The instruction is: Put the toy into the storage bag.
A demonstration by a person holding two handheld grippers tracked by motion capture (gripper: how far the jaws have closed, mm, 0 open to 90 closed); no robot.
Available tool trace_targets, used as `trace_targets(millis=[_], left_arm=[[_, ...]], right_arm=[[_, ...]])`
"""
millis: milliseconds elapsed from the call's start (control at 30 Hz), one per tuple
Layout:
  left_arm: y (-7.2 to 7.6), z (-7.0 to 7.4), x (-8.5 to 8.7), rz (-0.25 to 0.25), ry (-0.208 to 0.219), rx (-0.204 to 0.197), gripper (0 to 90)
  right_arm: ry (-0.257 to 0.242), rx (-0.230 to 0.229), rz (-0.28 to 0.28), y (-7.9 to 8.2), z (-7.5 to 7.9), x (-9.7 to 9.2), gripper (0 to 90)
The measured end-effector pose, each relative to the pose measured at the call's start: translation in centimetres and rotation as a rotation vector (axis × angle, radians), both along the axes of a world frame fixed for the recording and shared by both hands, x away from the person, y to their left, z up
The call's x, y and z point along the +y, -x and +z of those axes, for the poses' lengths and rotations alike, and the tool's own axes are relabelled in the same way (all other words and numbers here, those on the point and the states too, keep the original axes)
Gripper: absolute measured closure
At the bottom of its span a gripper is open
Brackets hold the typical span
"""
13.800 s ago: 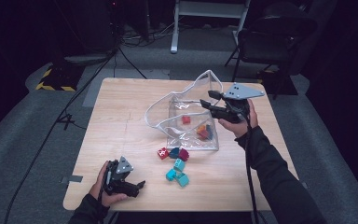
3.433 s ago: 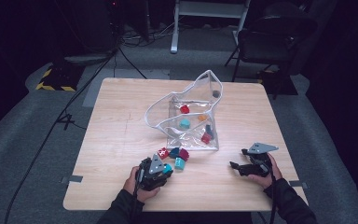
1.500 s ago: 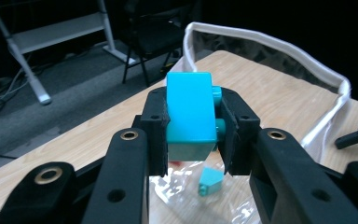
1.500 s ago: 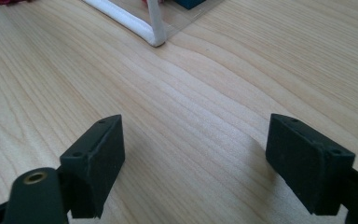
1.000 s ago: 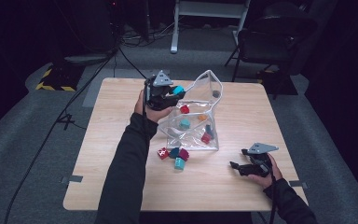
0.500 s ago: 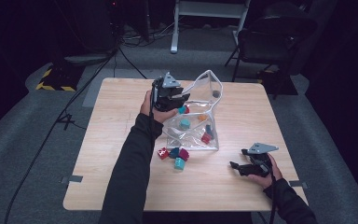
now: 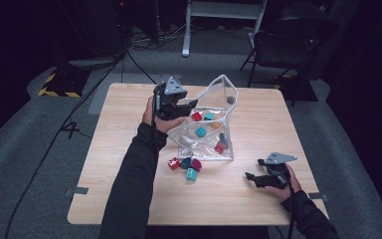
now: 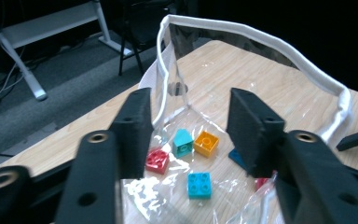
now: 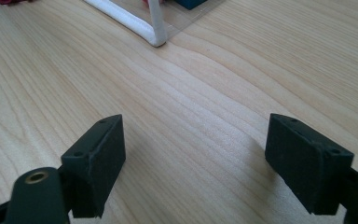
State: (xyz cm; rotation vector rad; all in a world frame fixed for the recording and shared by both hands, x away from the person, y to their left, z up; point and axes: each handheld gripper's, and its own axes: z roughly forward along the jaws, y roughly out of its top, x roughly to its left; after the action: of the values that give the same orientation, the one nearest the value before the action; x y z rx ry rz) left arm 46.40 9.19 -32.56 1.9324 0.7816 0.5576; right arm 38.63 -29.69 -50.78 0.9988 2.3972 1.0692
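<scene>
A clear plastic bag [image 7: 211, 124] with a white rim stands open on the far middle of the wooden table [image 7: 129, 109], and it holds a handful of toy bricks: in the left gripper view a red brick [image 8: 157, 161], a teal brick [image 8: 183, 142], an orange brick [image 8: 206, 143] and a light blue brick [image 8: 199, 183] lie on the bag's floor, with what seems to be a darker blue one partly hidden behind the right-hand jaw. The left gripper [image 7: 185, 105] hangs at the bag's mouth on its left side, pointing in over the bricks; its jaws have just been opening and now stand part-way apart with nothing between the pads, the bag's white rim [image 8: 261, 39] arching beyond them. Outside the bag, just in front of its near edge, a small cluster of loose bricks [image 7: 185, 165] sits on the table: red, dark teal, magenta and light teal, touching or nearly so. The right gripper [image 7: 252, 178] rests low at the table's near right, well apart from the bag, its jaws spread wide and empty over bare wood, with a corner of the bag's rim [image 9: 142, 25] ahead of it. Beyond the table stand a dark chair [image 7: 288, 45] and cables on the grey floor
</scene>
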Motion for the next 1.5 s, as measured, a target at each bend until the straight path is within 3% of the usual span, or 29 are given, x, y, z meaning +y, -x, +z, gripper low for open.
trace_targets(millis=[33,200,333,433,533,733,1033,1267,1500], left_arm=[[0.2,0.0,0.2,0.004,-0.007,-0.006,41.8],[1.2,0.3,1.7,0.004,0.029,-0.008,33.1],[2.0,0.4,2.7,0.038,0.020,-0.022,18.6],[2.5,0.5,3.5,0.041,0.028,-0.025,16.1],[3.3,0.6,4.2,0.069,-0.004,-0.026,15.9],[4.4,0.2,5.0,0.070,-0.038,-0.035,15.9],[6.1,-0.9,6.2,0.078,-0.064,-0.036,15.9],[7.3,-2.6,6.7,0.084,-0.088,-0.026,16.0],[8.3,-5.2,7.1,0.088,-0.106,0.003,16.0]], right_arm=[[0.000,0.001,-0.001,0.0,0.0,0.0,20.5],[0.000,0.001,-0.001,0.0,0.0,0.0,20.5],[0.000,0.001,-0.001,0.0,0.0,0.0,20.5],[0.000,0.001,-0.001,0.0,0.0,0.0,20.5],[0.000,0.001,-0.001,0.0,0.0,0.0,20.5],[0.000,0.001,-0.001,0.0,0.0,0.0,20.5],[-0.001,0.000,-0.002,0.0,0.0,0.0,20.5],[-0.001,0.000,-0.002,0.0,0.0,0.0,20.5],[-0.001,0.001,-0.002,0.0,0.0,0.0,20.4]])
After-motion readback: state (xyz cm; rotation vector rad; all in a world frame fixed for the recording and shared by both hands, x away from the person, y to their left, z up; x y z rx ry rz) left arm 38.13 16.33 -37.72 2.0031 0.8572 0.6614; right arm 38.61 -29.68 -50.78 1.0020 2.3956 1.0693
